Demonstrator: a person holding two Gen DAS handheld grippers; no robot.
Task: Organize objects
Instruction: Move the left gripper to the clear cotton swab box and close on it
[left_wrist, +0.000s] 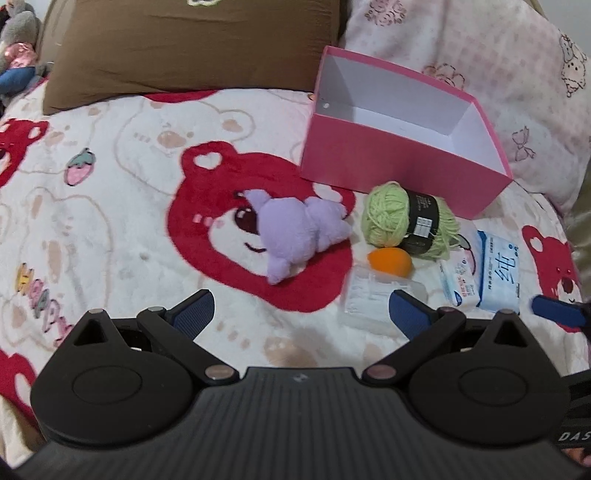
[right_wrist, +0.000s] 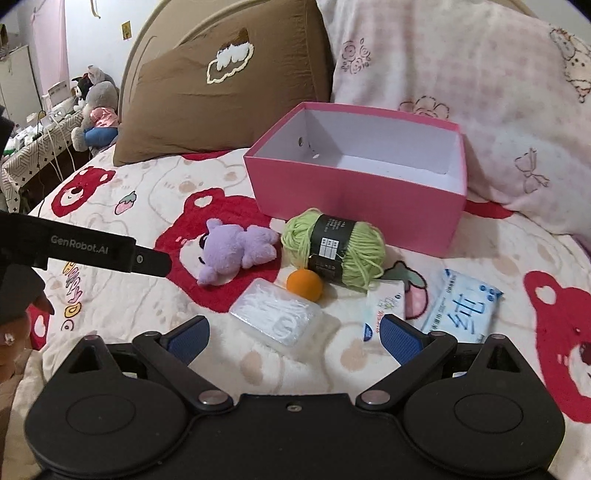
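An empty pink box (left_wrist: 373, 162) (right_wrist: 354, 199) stands on the bed by the pillows. In front of it lie a purple plush toy (left_wrist: 295, 232) (right_wrist: 232, 251), a green yarn ball (left_wrist: 410, 225) (right_wrist: 336, 247), an orange sponge (left_wrist: 389, 262) (right_wrist: 304, 284), a clear plastic case (left_wrist: 369, 299) (right_wrist: 275, 317), a small tissue pack (left_wrist: 460, 280) (right_wrist: 384, 306) and a blue wipes pack (left_wrist: 498, 273) (right_wrist: 461, 306). My left gripper (left_wrist: 301, 317) hovers open before the toy and case. My right gripper (right_wrist: 293, 339) is open just short of the case, holding nothing.
A brown pillow (right_wrist: 221, 92) and a pink floral pillow (right_wrist: 480, 96) lean behind the box. Stuffed animals (right_wrist: 96, 107) sit on a cluttered side table at far left. The left gripper's body (right_wrist: 85, 251) and a hand show at the right view's left edge.
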